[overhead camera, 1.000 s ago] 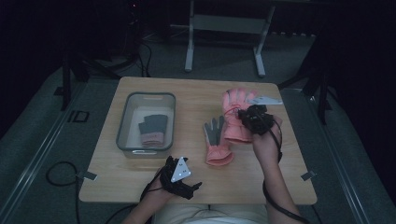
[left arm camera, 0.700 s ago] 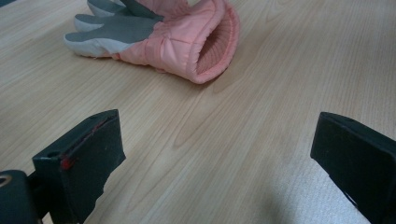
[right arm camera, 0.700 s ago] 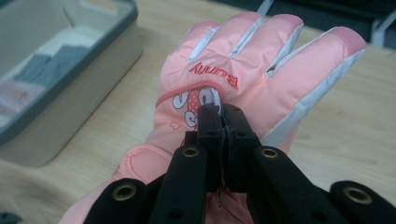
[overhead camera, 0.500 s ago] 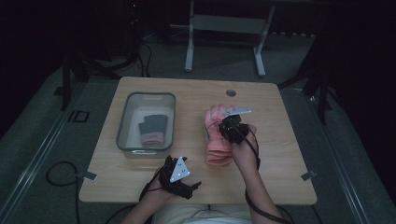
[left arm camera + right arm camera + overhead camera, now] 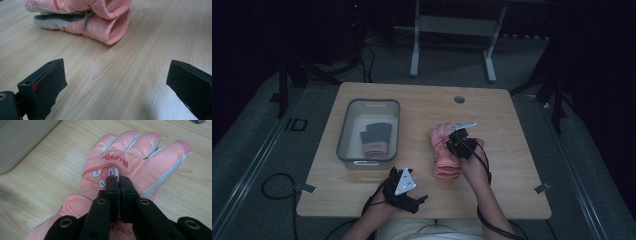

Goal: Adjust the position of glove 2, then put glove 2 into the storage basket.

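Observation:
A pink ski glove (image 5: 443, 150) lies on the wooden table (image 5: 412, 105), right of centre, fingers pointing away from me. My right gripper (image 5: 457, 142) is over the back of it. In the right gripper view the jaws stand shut (image 5: 119, 180), pinching the pink glove's (image 5: 140, 152) fabric by the cartoon print. In the left gripper view the pink glove (image 5: 100, 15) rests on top of a second one whose grey palm shows between them. My left gripper (image 5: 404, 192) sits near the front edge, open (image 5: 115, 75), nothing between its jaws.
A clear plastic bin (image 5: 343, 135) stands at the table's left, holding a folded grey and pink glove pair (image 5: 374, 140). A small round hole (image 5: 459, 99) is in the tabletop at the back. Cables trail on the floor around the table.
My right gripper carried the pink glove left and toward me, laying it over the grey-palmed glove that lay beside it. The left gripper stayed put.

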